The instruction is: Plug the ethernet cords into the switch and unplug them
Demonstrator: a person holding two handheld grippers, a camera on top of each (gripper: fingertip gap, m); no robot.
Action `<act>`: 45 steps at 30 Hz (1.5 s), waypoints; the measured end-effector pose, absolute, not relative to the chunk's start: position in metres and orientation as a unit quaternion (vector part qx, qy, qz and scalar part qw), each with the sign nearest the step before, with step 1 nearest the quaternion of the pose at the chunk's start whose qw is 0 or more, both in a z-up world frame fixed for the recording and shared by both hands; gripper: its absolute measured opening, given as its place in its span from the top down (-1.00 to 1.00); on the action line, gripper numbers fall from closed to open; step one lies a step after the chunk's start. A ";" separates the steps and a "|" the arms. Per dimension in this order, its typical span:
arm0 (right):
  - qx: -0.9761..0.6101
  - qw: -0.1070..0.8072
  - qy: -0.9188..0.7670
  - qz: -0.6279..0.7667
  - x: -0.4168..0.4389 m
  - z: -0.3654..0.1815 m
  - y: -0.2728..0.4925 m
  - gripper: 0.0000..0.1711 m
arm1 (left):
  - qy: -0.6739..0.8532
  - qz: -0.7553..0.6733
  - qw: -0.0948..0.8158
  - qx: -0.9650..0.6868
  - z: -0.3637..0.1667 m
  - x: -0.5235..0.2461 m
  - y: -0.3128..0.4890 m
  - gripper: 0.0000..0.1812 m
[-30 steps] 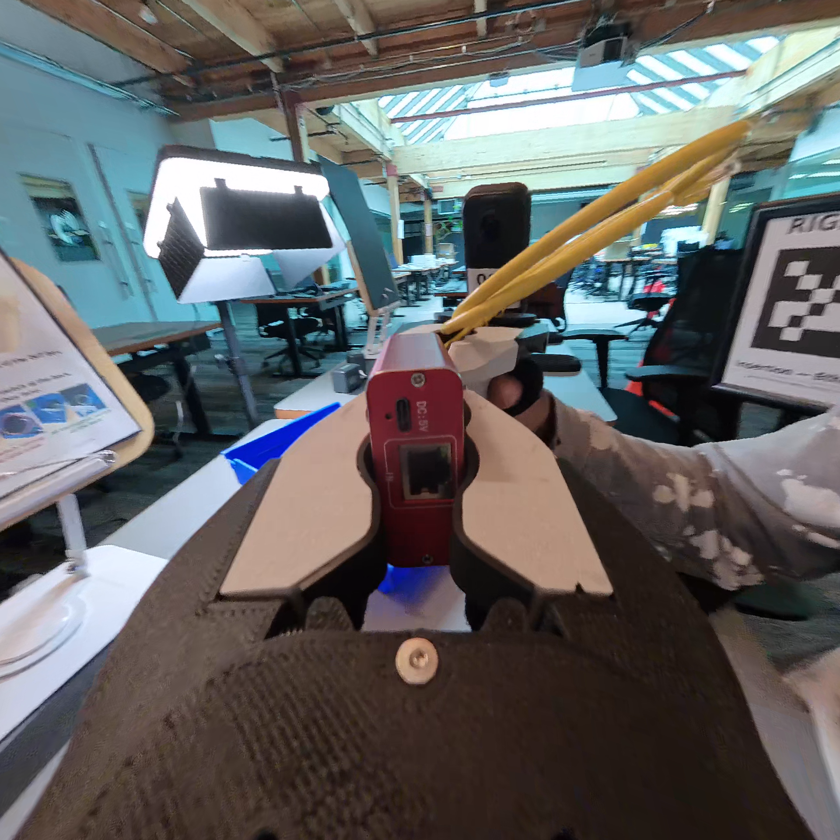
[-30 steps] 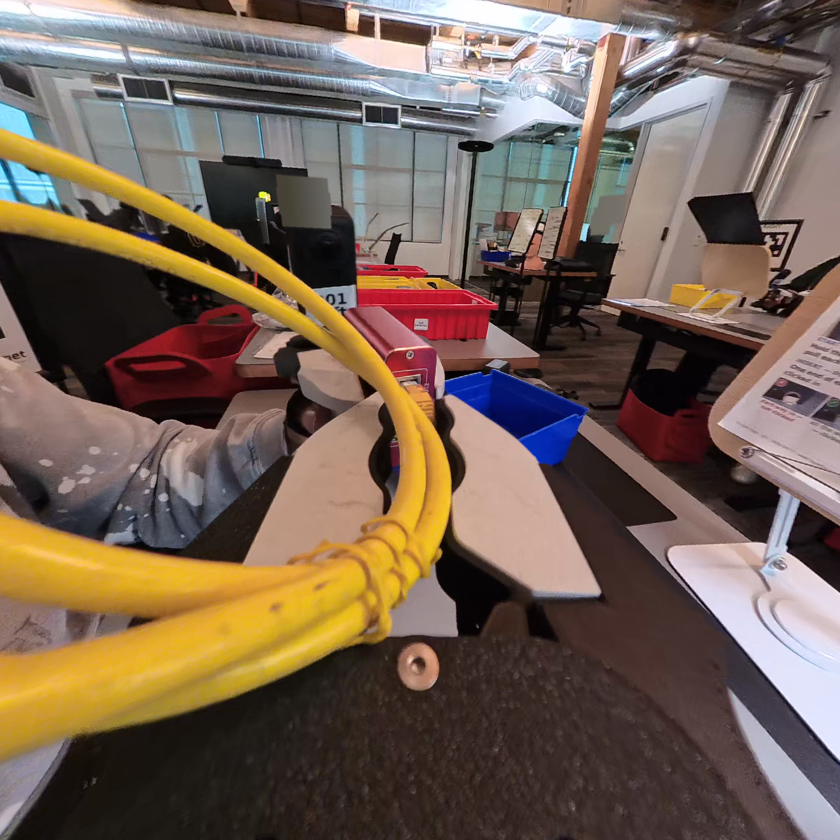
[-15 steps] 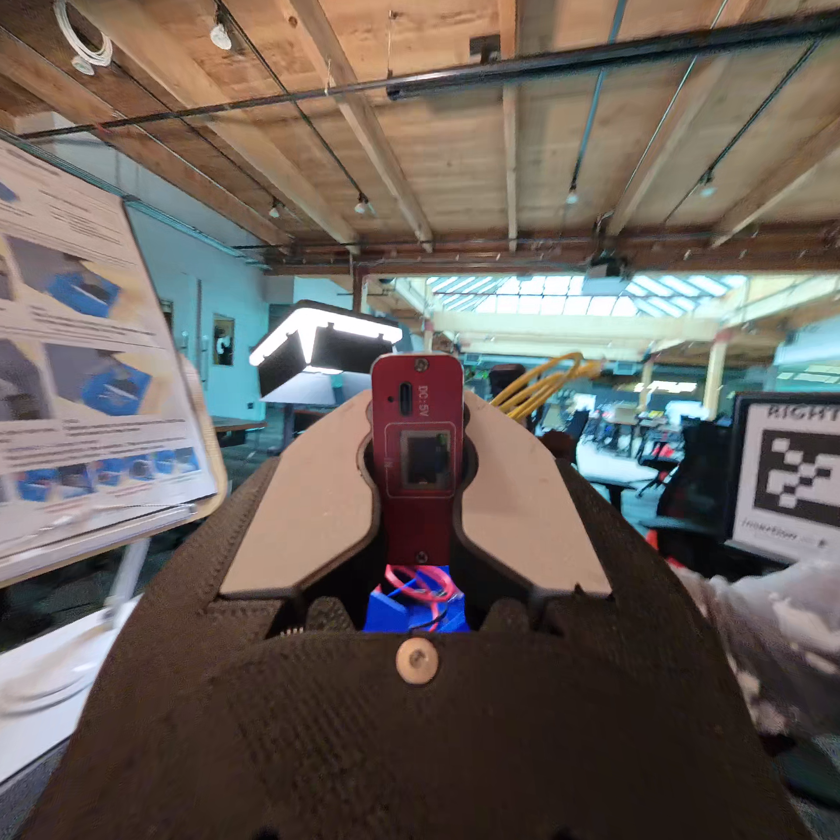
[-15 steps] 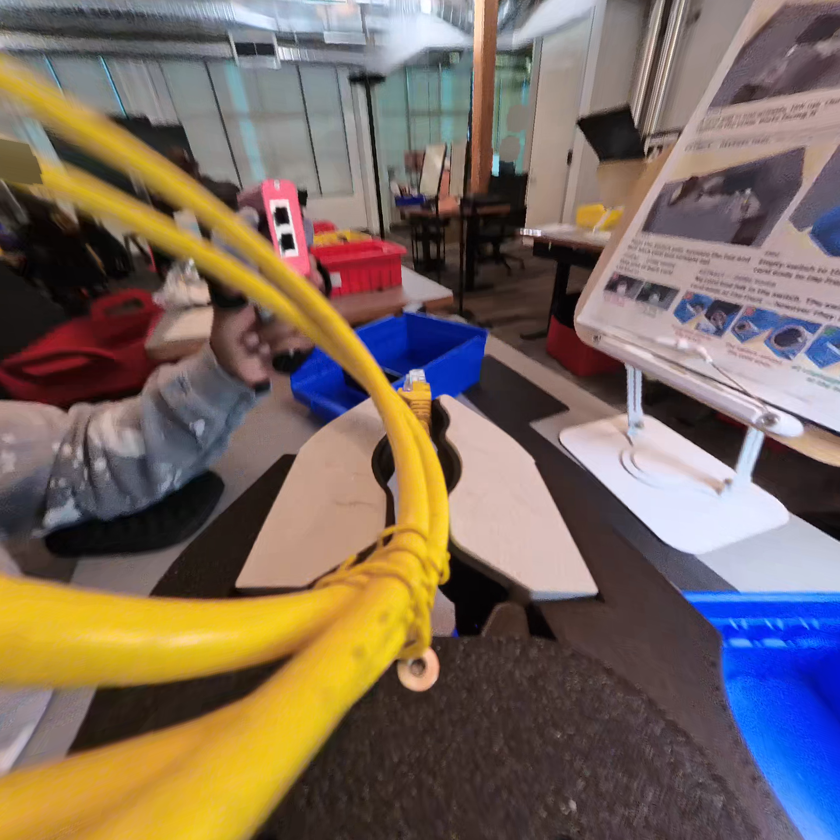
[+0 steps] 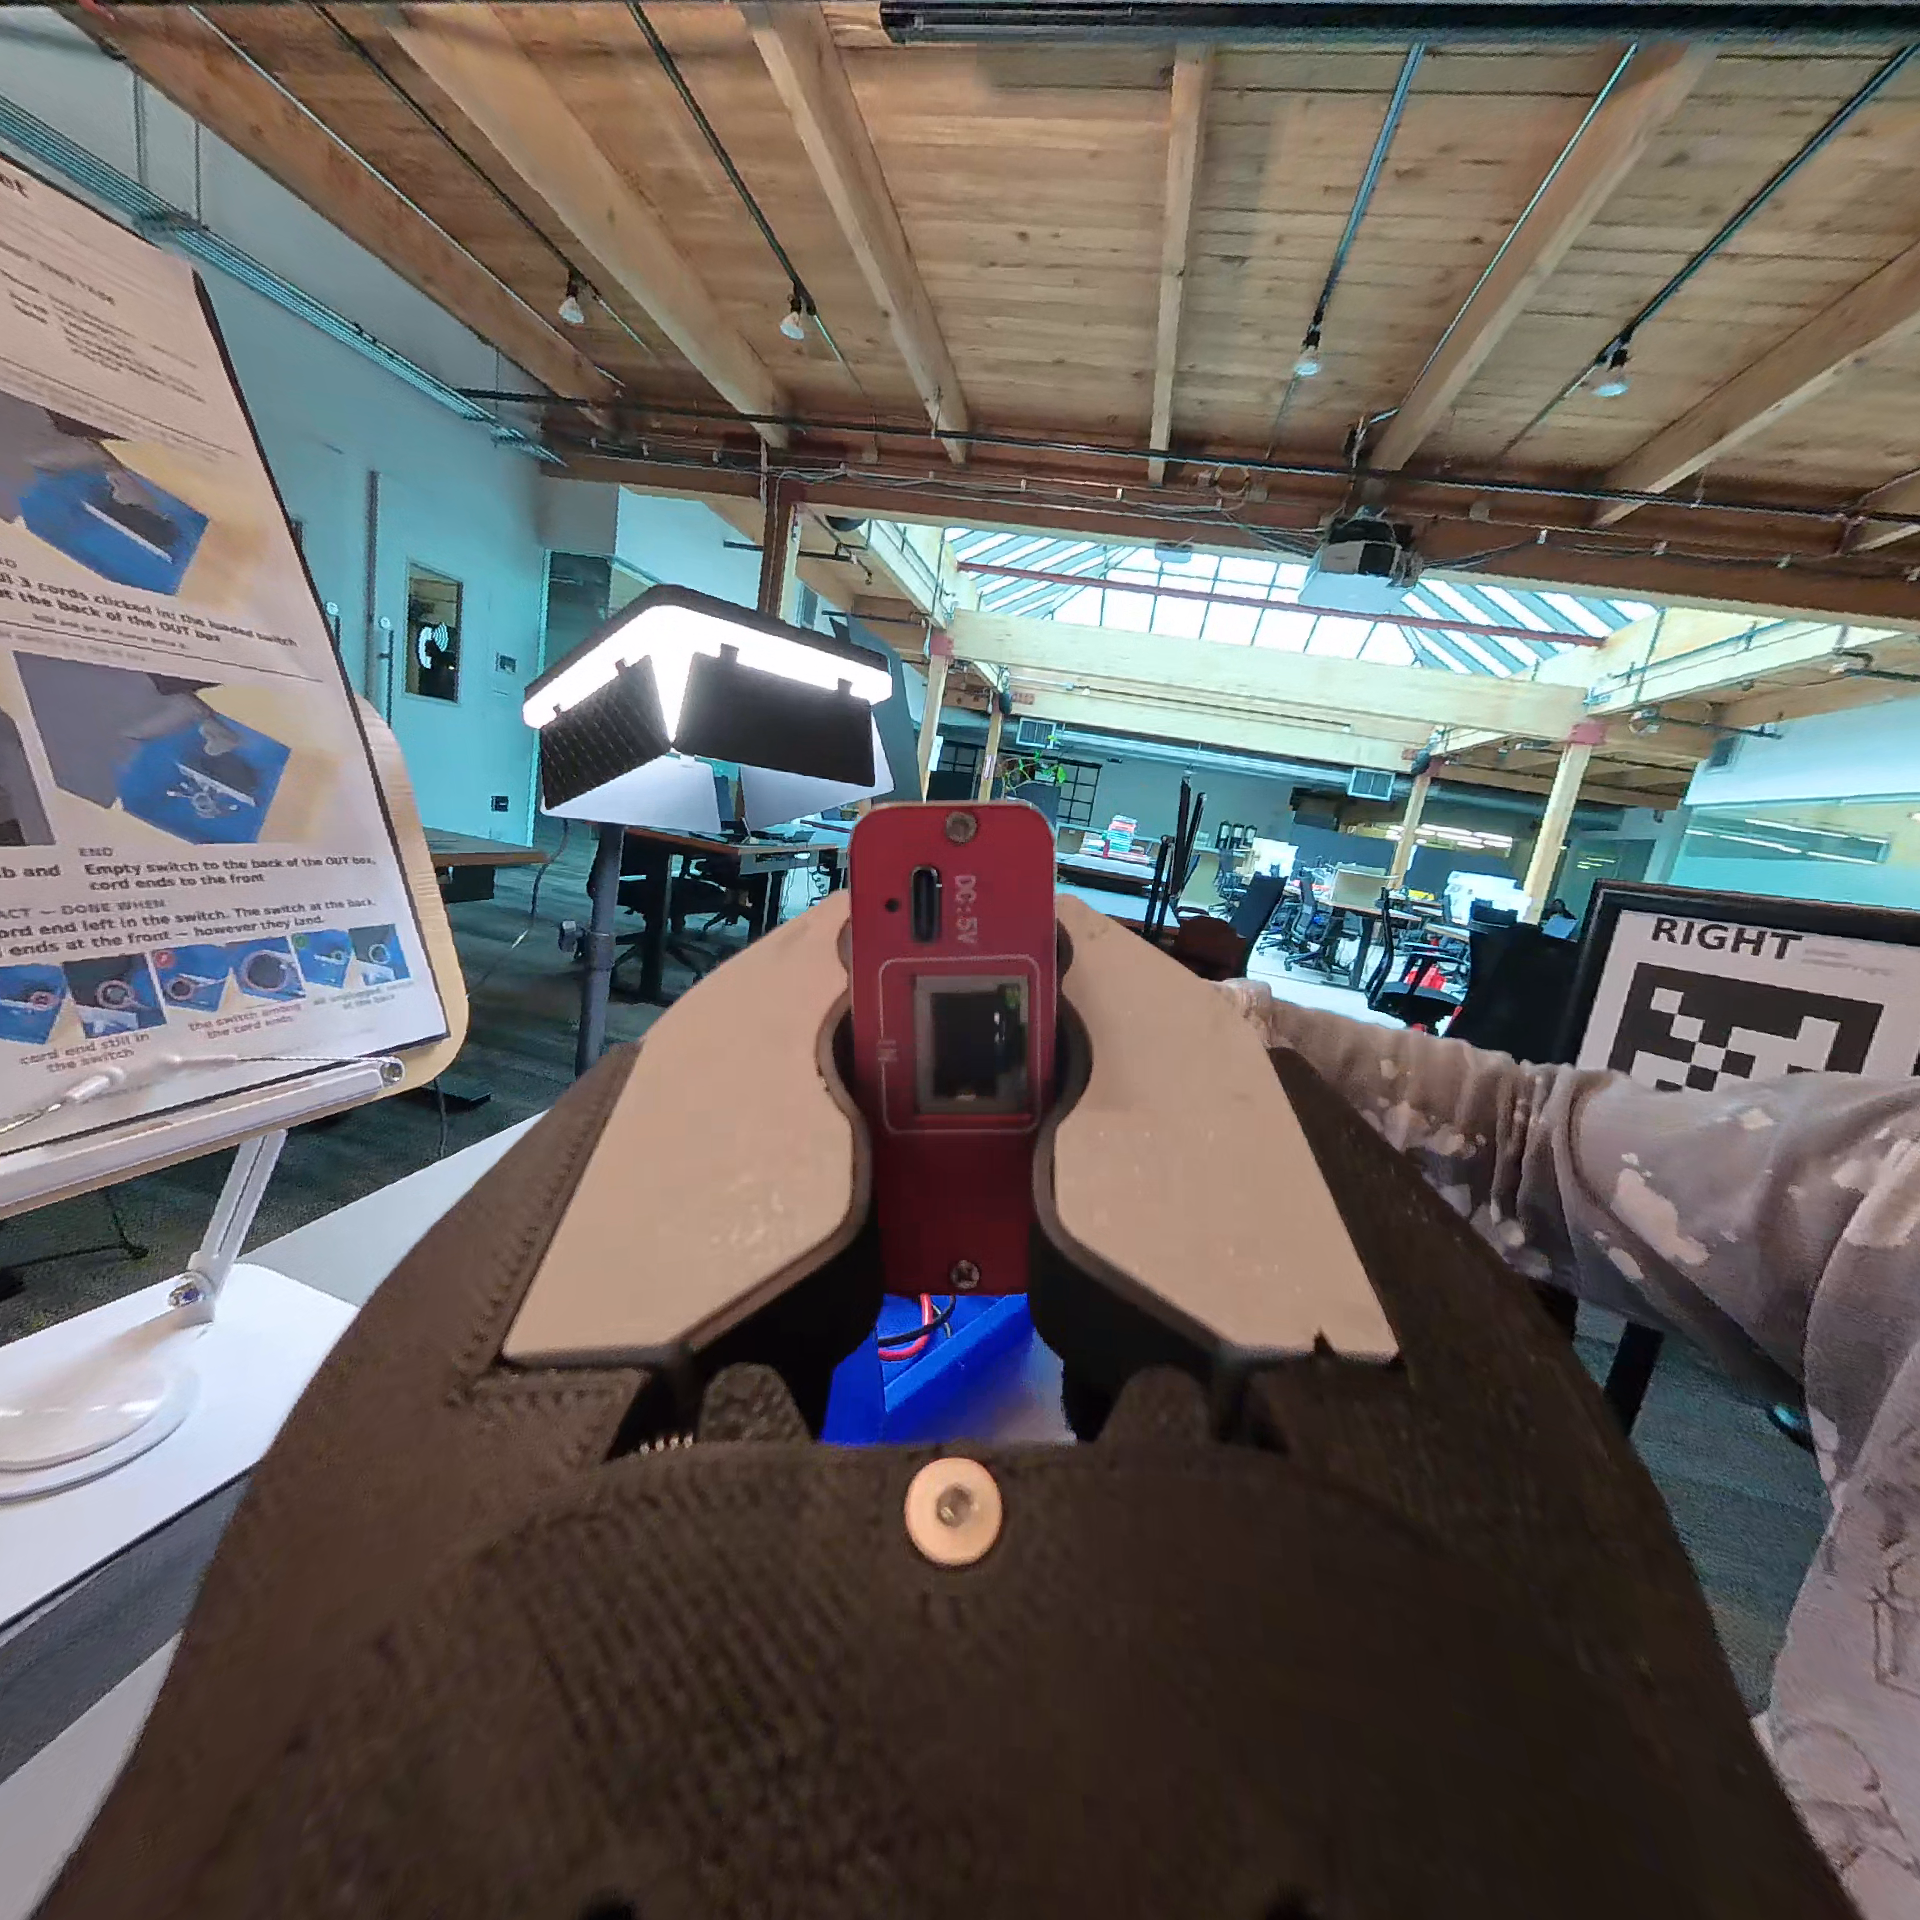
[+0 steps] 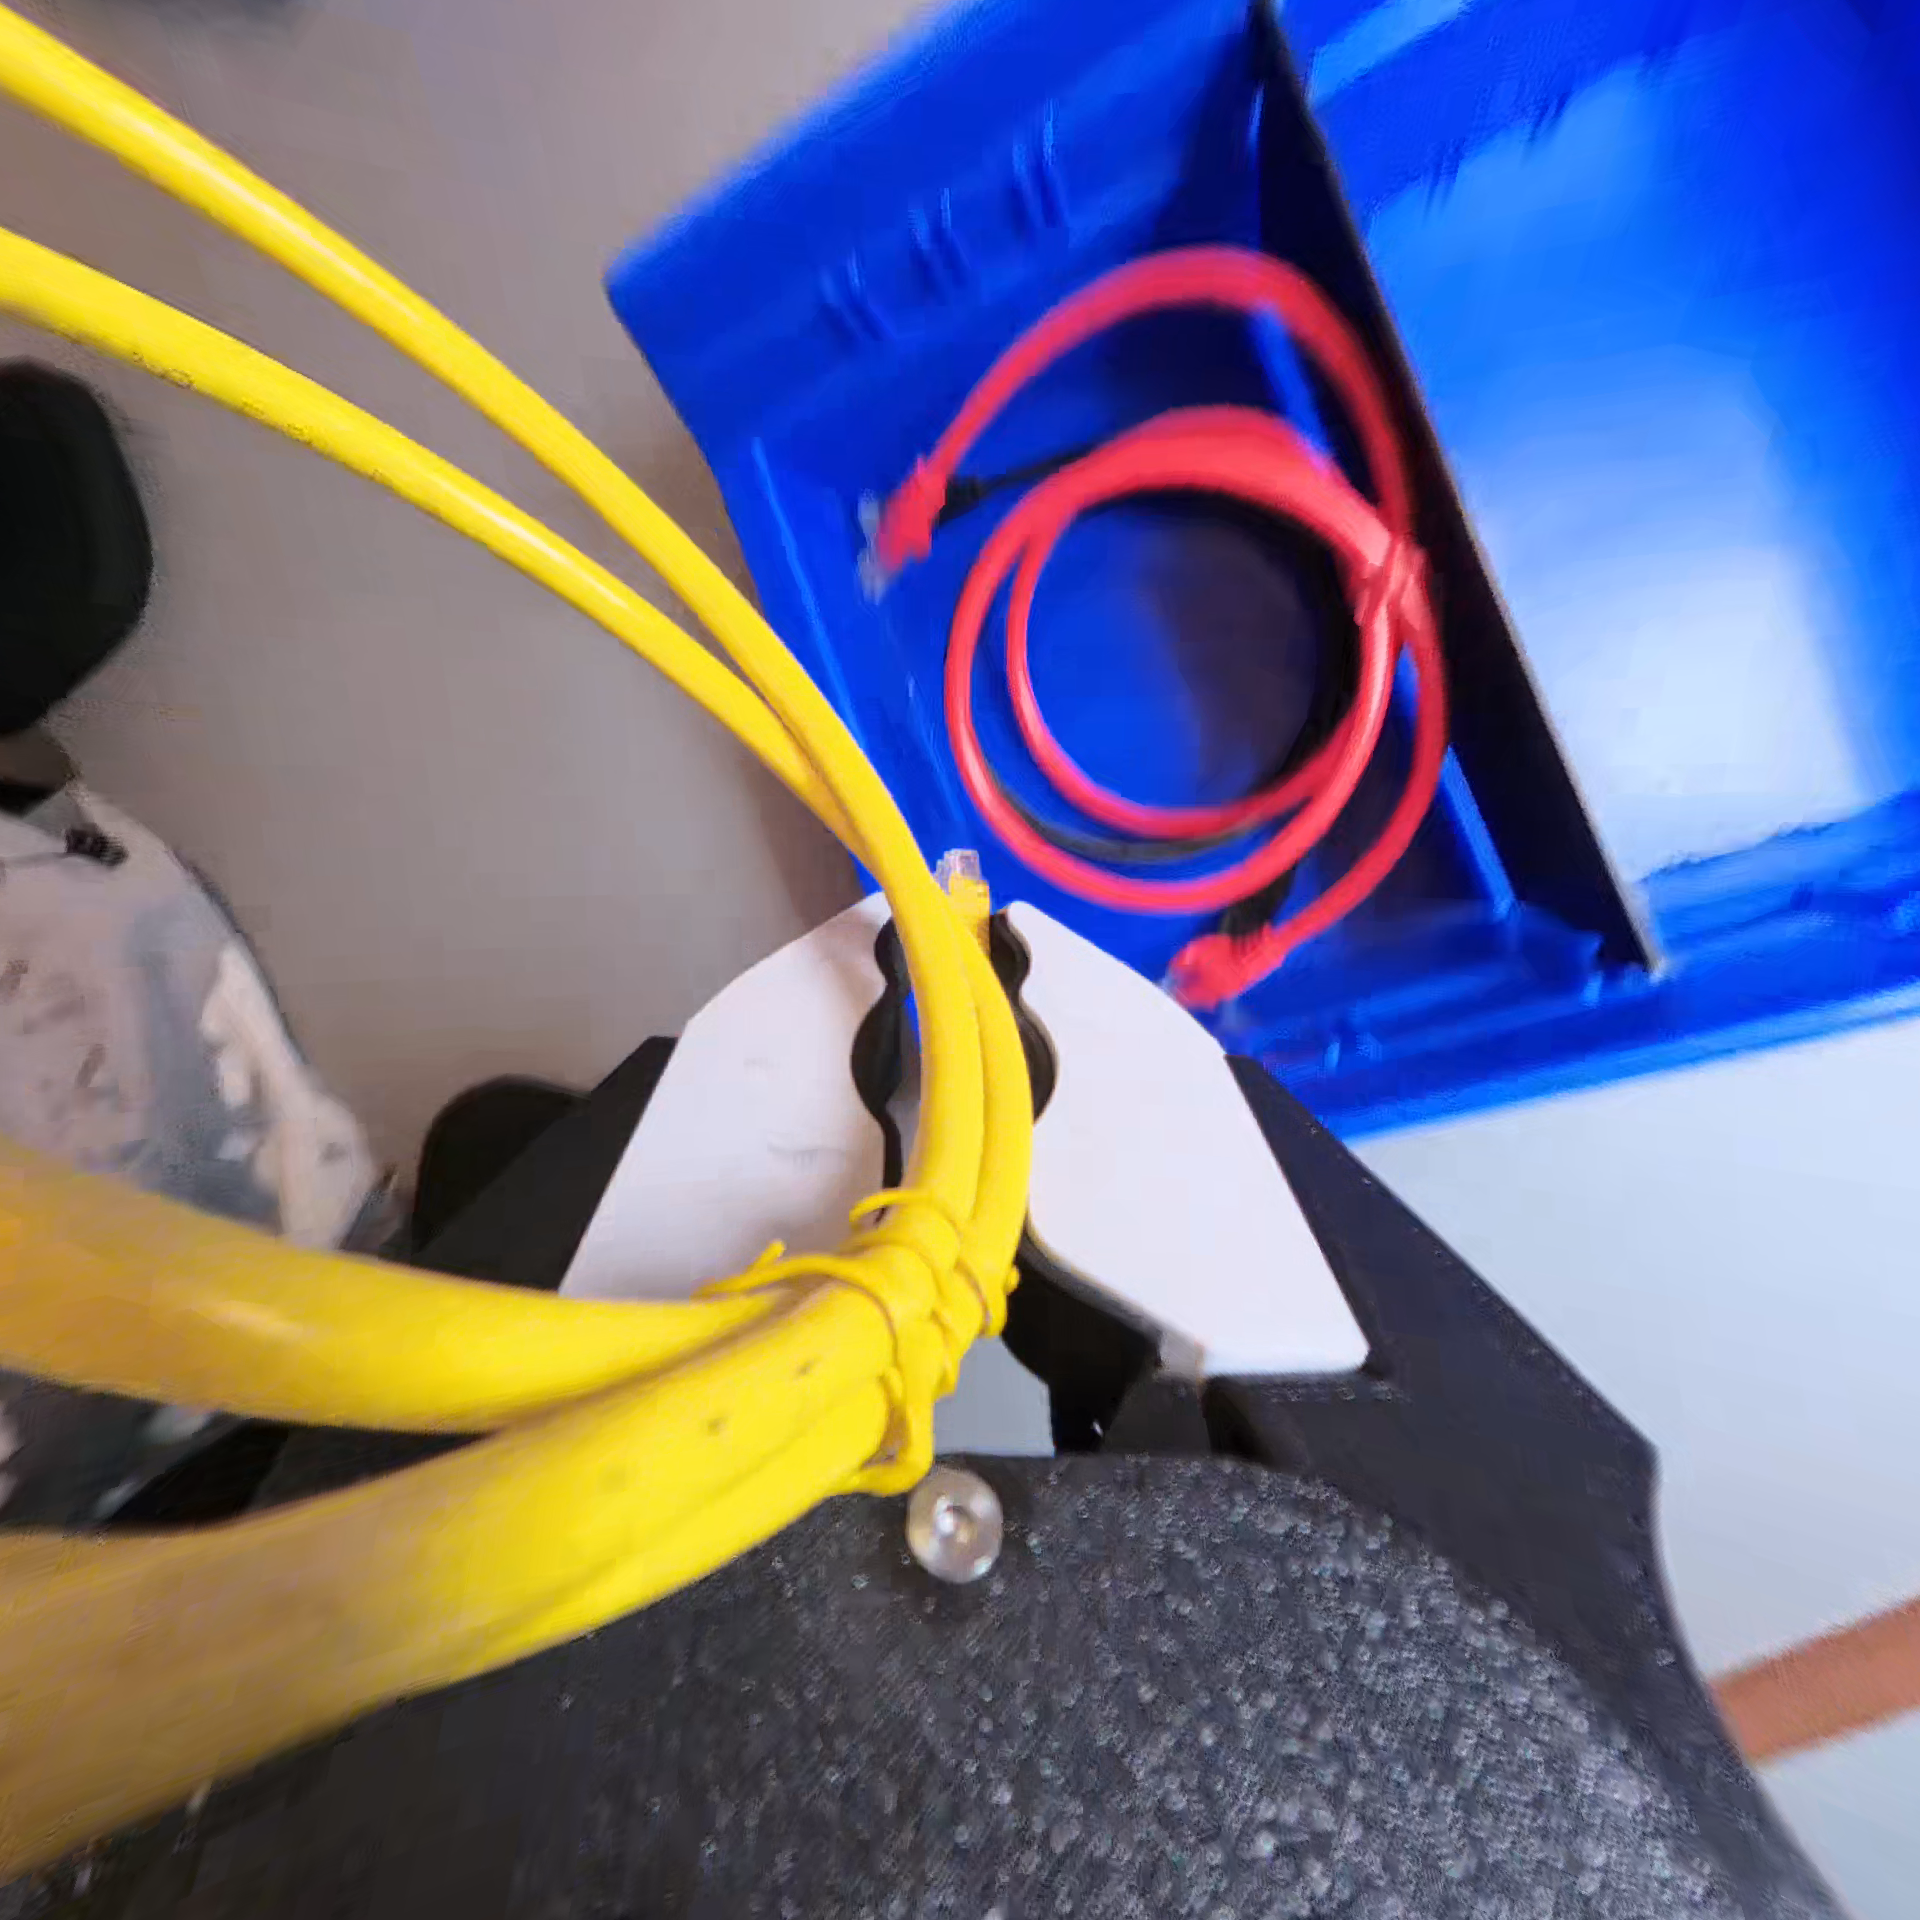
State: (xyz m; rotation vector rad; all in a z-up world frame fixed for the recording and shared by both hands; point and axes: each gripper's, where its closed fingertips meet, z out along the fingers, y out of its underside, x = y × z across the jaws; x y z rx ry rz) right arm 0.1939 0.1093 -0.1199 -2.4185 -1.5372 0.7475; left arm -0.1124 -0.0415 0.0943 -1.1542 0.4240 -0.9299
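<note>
Left gripper (image 5: pixel 954 1049) clamped on the red switch (image 5: pixel 954 1023) — upright between the jaws, empty port facing the camera. Right gripper (image 6: pixel 948 940) closed on the yellow ethernet cord (image 6: pixel 935 1039) — plug tip just past the jaw tips, beside the blue bin (image 6: pixel 831 239) holding a coiled red cord (image 6: pixel 1195 644).

— Your left gripper (image 5: pixel 954 1049) covers the sides of the red switch (image 5: pixel 954 1049); what do you see of its far ports?

— Nothing, they face away. In your right view the yellow cord (image 6: pixel 644 582) runs off the left edge, and the blue bin (image 6: pixel 1091 343) and red cord (image 6: pixel 1195 665) are motion-blurred.
</note>
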 end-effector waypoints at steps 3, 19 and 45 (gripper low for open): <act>-0.842 0.002 -0.494 0.219 0.224 -0.137 0.100 0.83 | 0.190 -0.422 0.717 -0.522 0.094 -0.112 -0.041 0.68; -0.865 0.007 -0.458 0.206 0.222 -0.122 0.118 0.56 | 0.195 -0.428 0.705 -0.530 0.089 -0.109 -0.039 0.68; -0.445 0.533 -0.719 -0.029 -0.030 -0.038 0.008 0.15 | 0.156 -0.471 0.523 -0.694 -0.018 0.001 0.009 0.68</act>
